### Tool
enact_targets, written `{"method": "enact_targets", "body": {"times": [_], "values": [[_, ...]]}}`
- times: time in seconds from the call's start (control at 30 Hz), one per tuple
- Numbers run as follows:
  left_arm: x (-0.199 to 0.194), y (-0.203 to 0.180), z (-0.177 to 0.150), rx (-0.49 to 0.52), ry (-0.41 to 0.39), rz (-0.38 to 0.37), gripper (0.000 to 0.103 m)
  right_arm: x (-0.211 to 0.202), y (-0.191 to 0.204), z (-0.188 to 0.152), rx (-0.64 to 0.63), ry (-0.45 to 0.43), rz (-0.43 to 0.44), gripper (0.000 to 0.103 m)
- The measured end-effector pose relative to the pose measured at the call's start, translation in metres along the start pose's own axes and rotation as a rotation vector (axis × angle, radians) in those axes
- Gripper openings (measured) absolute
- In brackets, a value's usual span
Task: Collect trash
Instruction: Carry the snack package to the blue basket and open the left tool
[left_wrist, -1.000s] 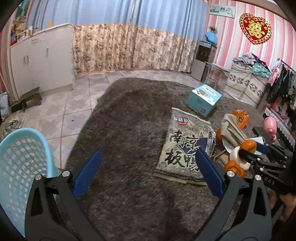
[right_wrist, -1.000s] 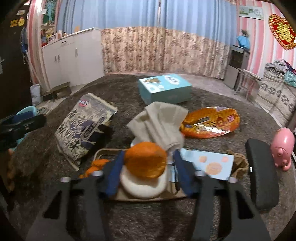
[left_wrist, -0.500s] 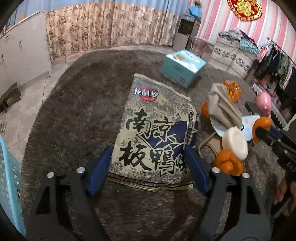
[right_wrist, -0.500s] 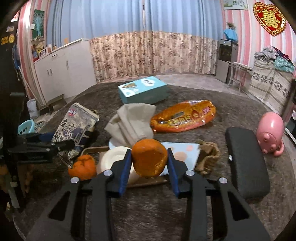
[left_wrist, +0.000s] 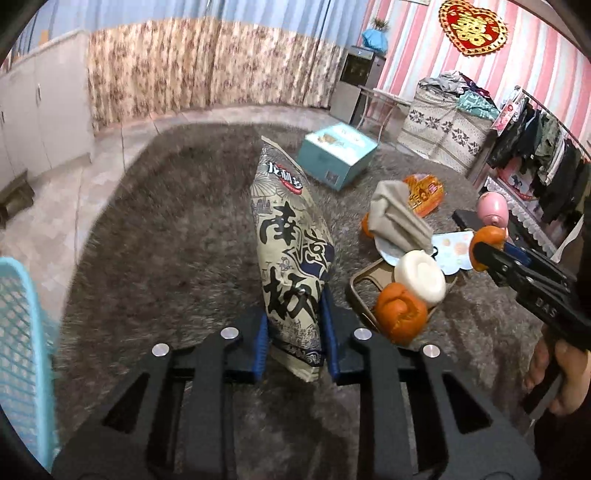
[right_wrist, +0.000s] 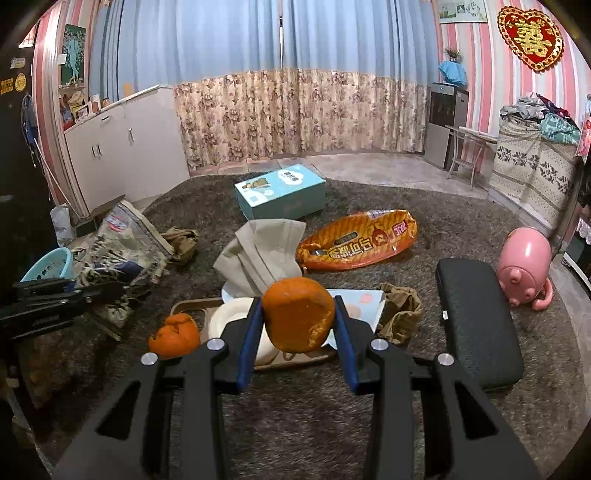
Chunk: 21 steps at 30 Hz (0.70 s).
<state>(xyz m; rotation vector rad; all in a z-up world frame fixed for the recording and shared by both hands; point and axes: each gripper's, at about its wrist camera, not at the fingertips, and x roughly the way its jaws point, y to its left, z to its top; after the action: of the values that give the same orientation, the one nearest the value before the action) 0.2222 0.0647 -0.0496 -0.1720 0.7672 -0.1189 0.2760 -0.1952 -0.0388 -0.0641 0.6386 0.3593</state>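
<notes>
The beige snack bag (left_wrist: 291, 258) stands pinched upright at centre frame in the left gripper (left_wrist: 293, 332), whose jaws have just closed on its lower end. The right gripper (right_wrist: 297, 325) clamps a piece of orange peel (right_wrist: 297, 319), lifted above the tray (right_wrist: 192, 304) and dark rug (right_wrist: 314, 424). Both pickups look done; I reckon the carry comes next. The turquoise basket (left_wrist: 18, 339), at the frame's lower left, seems the likely bin, so each hand must swing over its rim before letting go.

Both grippers are black with cut-out frames, silver screws and blue pads: left gripper (left_wrist: 293, 339), right gripper (right_wrist: 297, 332). White "DAS" lettering marks the right one.
</notes>
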Motion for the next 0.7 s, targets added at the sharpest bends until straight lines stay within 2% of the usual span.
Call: {"method": "enact_targets", "body": {"times": [0.27,0.5,0.7], "values": [[-0.065,0.020,0.003,-0.002,-0.097,0.087,0.023,-0.018,0.031,0.010,-0.023,-0.044,0.034,0.038],[-0.109,0.065,-0.009,-0.049,-0.149,0.194,0.023,-0.025,0.078,0.015,-0.064,-0.072,0.088,0.038],[-0.142,0.112,-0.027,-0.140,-0.184,0.286,0.023,-0.019,0.130,0.016,-0.117,-0.075,0.161,0.038]]}}
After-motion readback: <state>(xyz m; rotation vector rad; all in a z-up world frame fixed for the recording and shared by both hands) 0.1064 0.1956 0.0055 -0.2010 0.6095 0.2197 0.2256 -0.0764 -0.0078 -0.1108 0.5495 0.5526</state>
